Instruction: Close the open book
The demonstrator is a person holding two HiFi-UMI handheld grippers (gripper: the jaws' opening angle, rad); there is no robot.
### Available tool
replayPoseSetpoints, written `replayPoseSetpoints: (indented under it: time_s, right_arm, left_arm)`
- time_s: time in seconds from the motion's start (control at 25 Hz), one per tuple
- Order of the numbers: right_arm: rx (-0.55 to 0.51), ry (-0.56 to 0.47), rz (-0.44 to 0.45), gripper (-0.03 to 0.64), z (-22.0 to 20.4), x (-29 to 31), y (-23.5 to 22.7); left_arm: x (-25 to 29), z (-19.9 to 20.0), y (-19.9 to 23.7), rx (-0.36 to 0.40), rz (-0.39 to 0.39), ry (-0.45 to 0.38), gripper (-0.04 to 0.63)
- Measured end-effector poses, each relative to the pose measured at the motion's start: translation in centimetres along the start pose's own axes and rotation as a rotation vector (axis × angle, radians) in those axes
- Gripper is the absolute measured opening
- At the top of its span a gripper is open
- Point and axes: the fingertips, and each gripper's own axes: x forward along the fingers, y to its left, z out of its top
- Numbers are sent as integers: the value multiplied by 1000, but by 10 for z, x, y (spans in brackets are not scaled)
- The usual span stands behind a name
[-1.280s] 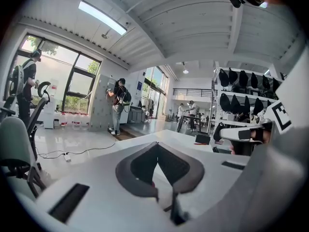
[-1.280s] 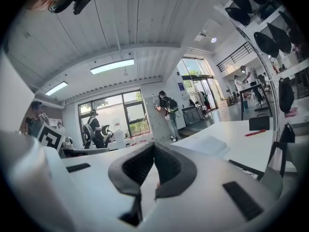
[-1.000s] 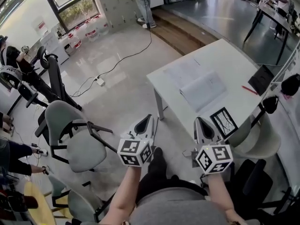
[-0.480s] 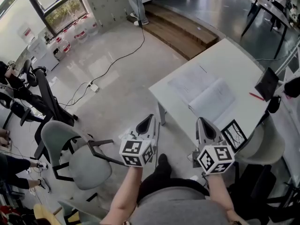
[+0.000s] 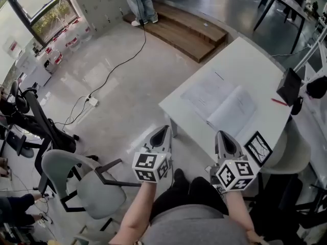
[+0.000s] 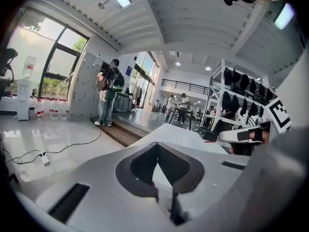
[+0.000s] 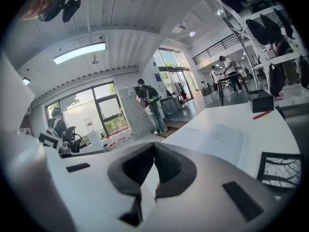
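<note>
The open book [image 5: 220, 104] lies flat with white pages on the white table [image 5: 245, 60], near its front left corner. It also shows in the right gripper view as pale pages [image 7: 218, 138] on the tabletop. My left gripper [image 5: 164, 129] hangs over the floor, short of the table's corner, its jaws shut and empty [image 6: 157, 144]. My right gripper [image 5: 221, 133] is held in front of the table's near edge, just short of the book, also shut with nothing in it [image 7: 154, 144].
A black-framed tablet [image 5: 258, 148] lies at the table's near edge beside my right gripper. A red pen [image 5: 279, 102] and a black box [image 5: 288, 86] sit farther right. A grey chair [image 5: 76, 180] stands at the left, a cable [image 5: 110, 73] crosses the floor, and a person [image 5: 138, 1] stands by the wooden step.
The table and book have drawn closer and lower in the head view. Both grippers advanced toward the table, still shut, and the grey chair slid down and left.
</note>
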Motion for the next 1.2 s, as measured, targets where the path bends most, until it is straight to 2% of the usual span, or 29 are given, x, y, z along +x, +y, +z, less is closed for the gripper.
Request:
replayPoseSetpoints:
  time_s: [0.24,0.76,1.2]
  right_arm:
    - [29,6,-46,5,-1,6,-17]
    - [88,5,-55,5,12,23,-63]
    - [146,8,-65,5,17,28,-108]
  left_arm:
    - [20,-5,-2,-2,-27,30,6]
    - [73,-1,-23,2,-40,73,6]
    - [107,2,-39,60,-21,104,6]
